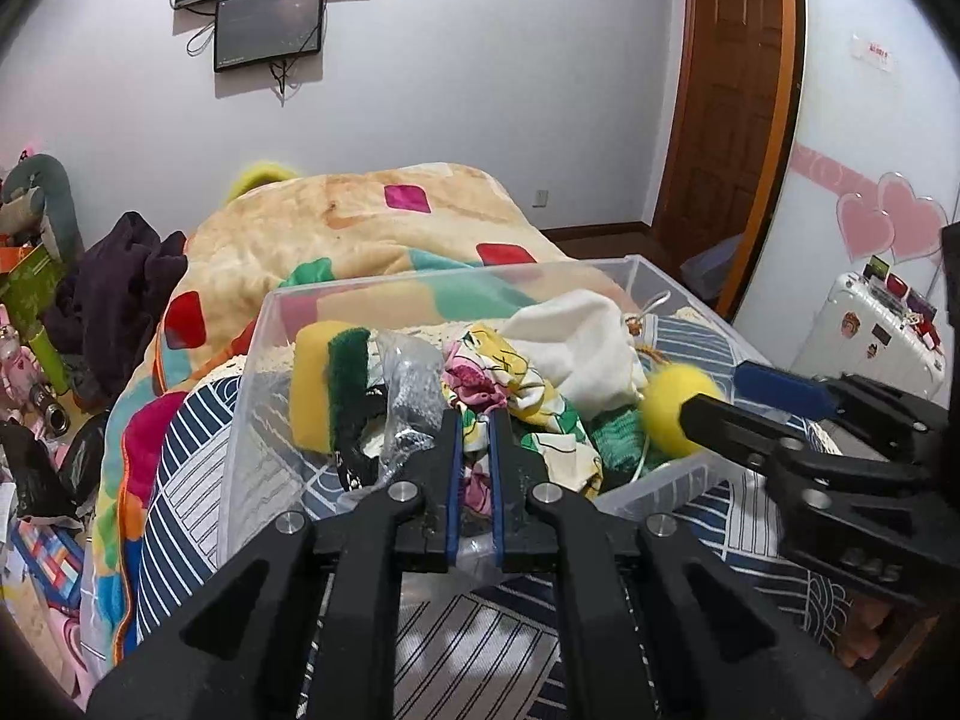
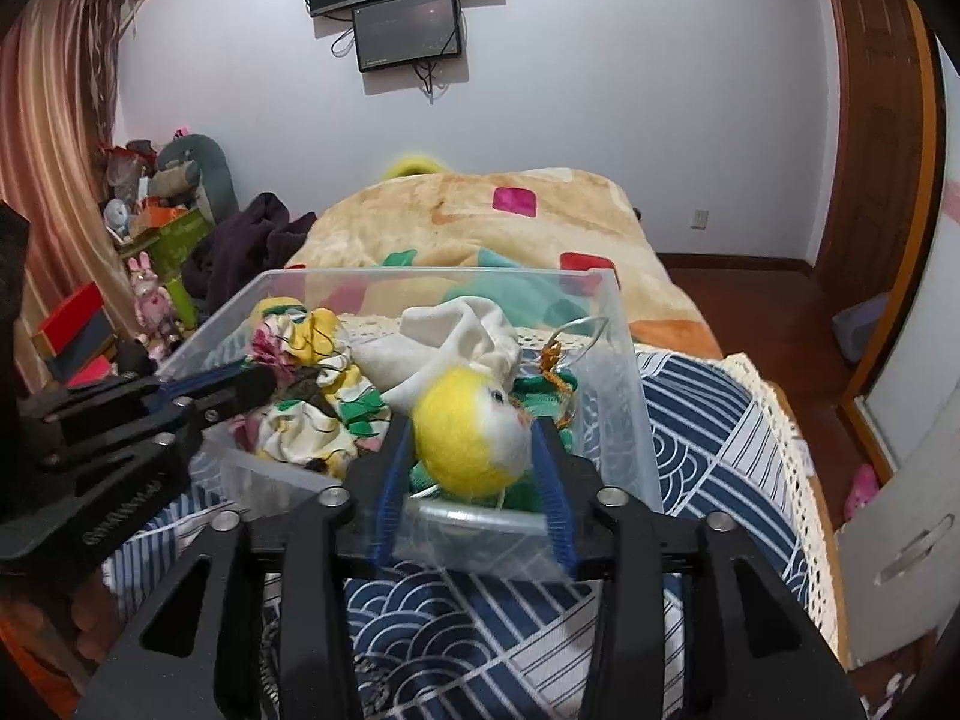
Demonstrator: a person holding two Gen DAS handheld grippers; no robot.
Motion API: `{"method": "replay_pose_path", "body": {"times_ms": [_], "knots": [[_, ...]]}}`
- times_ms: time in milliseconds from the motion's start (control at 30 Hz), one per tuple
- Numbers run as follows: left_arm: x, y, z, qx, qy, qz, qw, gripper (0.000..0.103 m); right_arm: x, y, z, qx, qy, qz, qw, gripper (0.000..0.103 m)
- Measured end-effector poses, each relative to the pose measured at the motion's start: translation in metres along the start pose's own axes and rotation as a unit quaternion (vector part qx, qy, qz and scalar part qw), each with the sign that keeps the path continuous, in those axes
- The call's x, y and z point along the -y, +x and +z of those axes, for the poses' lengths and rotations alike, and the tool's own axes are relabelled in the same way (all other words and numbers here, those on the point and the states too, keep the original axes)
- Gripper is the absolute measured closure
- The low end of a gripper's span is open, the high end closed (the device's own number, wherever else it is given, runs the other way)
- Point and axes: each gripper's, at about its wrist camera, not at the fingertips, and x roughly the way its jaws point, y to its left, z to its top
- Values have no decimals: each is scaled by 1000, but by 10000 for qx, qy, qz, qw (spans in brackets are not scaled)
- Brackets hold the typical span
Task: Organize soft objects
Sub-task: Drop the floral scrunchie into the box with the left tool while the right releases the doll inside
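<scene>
A clear plastic bin (image 1: 258,372) (image 2: 624,372) sits on the bed and holds soft things: a yellow-green sponge (image 1: 327,384), a floral cloth (image 1: 510,384) (image 2: 312,420), a white cloth (image 1: 576,342) (image 2: 456,336) and green knit (image 1: 618,432). My left gripper (image 1: 474,420) is over the bin's near wall, its jaws narrowly apart with the floral cloth between them. My right gripper (image 2: 474,432) is shut on a yellow and white plush ball (image 2: 468,438) (image 1: 678,414) just above the bin's near right corner.
The bin stands on a navy wave-pattern bedspread (image 2: 708,420) with a lace edge. A colourful blanket (image 1: 372,222) is heaped behind it. Toys and boxes (image 2: 156,240) clutter the left. A white suitcase (image 1: 870,330) and a wooden door (image 1: 726,90) are at right.
</scene>
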Motion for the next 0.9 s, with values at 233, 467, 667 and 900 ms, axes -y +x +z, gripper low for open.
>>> {"method": "replay_pose_path", "body": {"times_ms": [233, 467, 667, 900], "knots": [[-7, -6, -2, -90, -104, -135, 9998, 92, -2, -29, -10, 142, -58, 152, 9998, 47], [-13, -20, -5, -140, -172, -259, 9994, 91, -14, -37, -26, 66, -243, 269, 9993, 47], [-13, -33, -10, -77, -110, -247, 9996, 78, -24, -22, -47, -397, -452, 479, 9970, 46], [-10, -54, -21, 9, -39, -305, 9995, 66, -32, -8, -72, -925, -552, 824, 9908, 46]]}}
